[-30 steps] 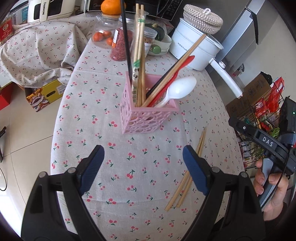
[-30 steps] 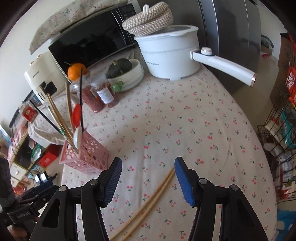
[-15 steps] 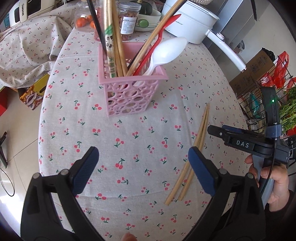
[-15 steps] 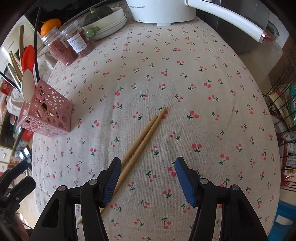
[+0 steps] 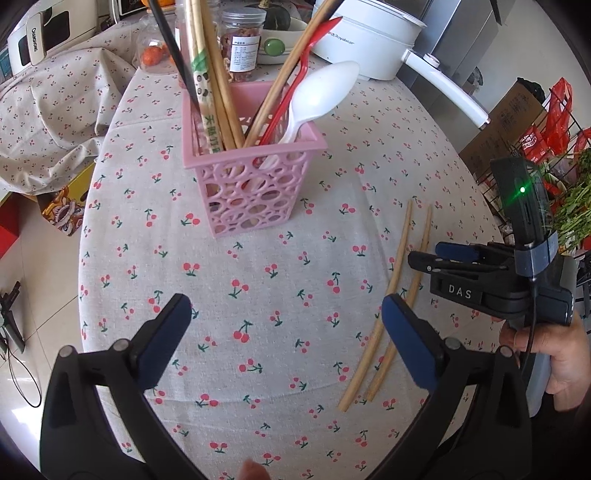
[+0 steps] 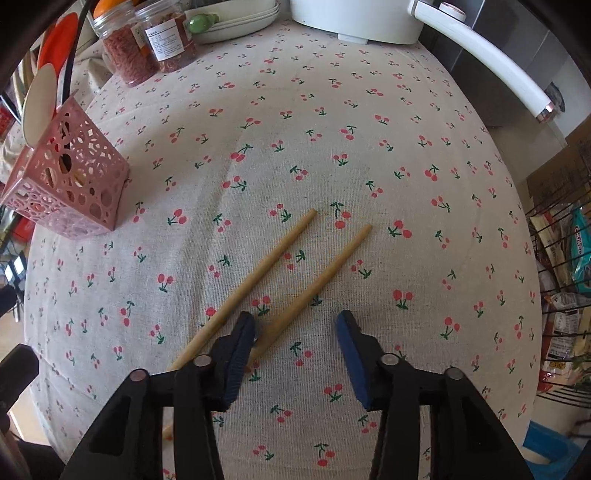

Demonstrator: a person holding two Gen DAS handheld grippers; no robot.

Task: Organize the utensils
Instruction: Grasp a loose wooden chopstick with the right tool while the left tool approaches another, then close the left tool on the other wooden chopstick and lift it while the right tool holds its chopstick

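Observation:
A pink lattice basket (image 5: pixel 255 184) stands on the cherry-print tablecloth and holds several chopsticks, a red spoon and a white spoon (image 5: pixel 321 88). It also shows in the right wrist view (image 6: pixel 70 173). Two loose wooden chopsticks (image 5: pixel 397 284) lie on the cloth right of the basket. In the right wrist view these chopsticks (image 6: pixel 280 269) lie splayed apart. My right gripper (image 6: pixel 295 328) is open, low over their near part, its left finger between them. It also shows in the left wrist view (image 5: pixel 439 254). My left gripper (image 5: pixel 284 314) is open and empty in front of the basket.
A white pot (image 5: pixel 369 40) with a long handle (image 6: pixel 487 59) stands at the back. Jars (image 6: pixel 147 40) and a bowl (image 6: pixel 229 22) stand behind the basket. The table edge drops to a wire rack of packets (image 6: pixel 561 266) at right. A draped cloth (image 5: pixel 51 99) lies at left.
My right gripper has come down onto the loose chopsticks, and they have spread apart. My left gripper has moved closer to the basket.

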